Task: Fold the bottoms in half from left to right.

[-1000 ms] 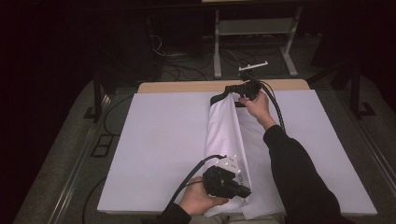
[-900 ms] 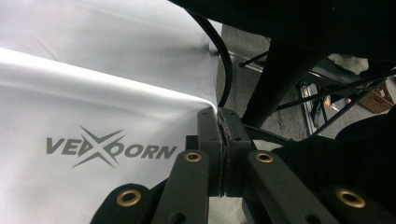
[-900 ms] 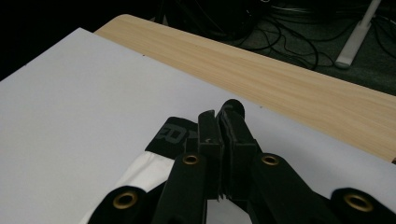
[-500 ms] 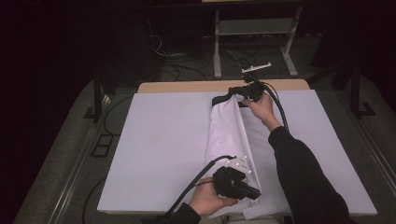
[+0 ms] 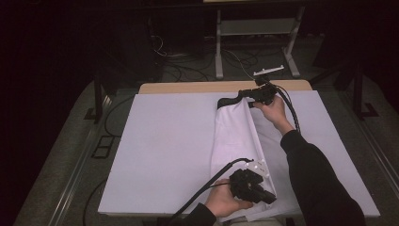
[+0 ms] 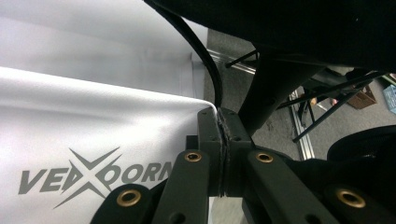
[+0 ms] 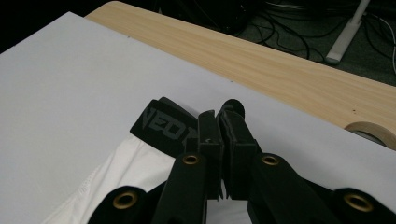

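Both hands have carried the white garment (image 5: 235,141) rightward across the white table cover (image 5: 164,141) since the earlier frames, so its fold now sits nearer the table's middle-right. What kind of garment it is stays hard to tell: it is folded into a long strip, its near end runs off the table's front edge and out of the high view, and the person's dark sleeve (image 5: 320,183) covers part of the cloth to the right.

At the far end, the right gripper (image 7: 219,121) has its jaws pressed together on the garment's black band (image 7: 163,123), whose grey lettering is cut off by the jaws. In the high view the right gripper (image 5: 256,94) sits just short of the bare wooden table edge (image 5: 188,87).

At the near end, the left gripper (image 6: 220,135) is clamped on the white hem, a thin edge of cloth caught between the closed jaws. A grey printed logo (image 6: 93,175) lies just left of them, its last letters hidden behind the jaw. From above, the left gripper (image 5: 263,195) rests on the strip's near right edge.
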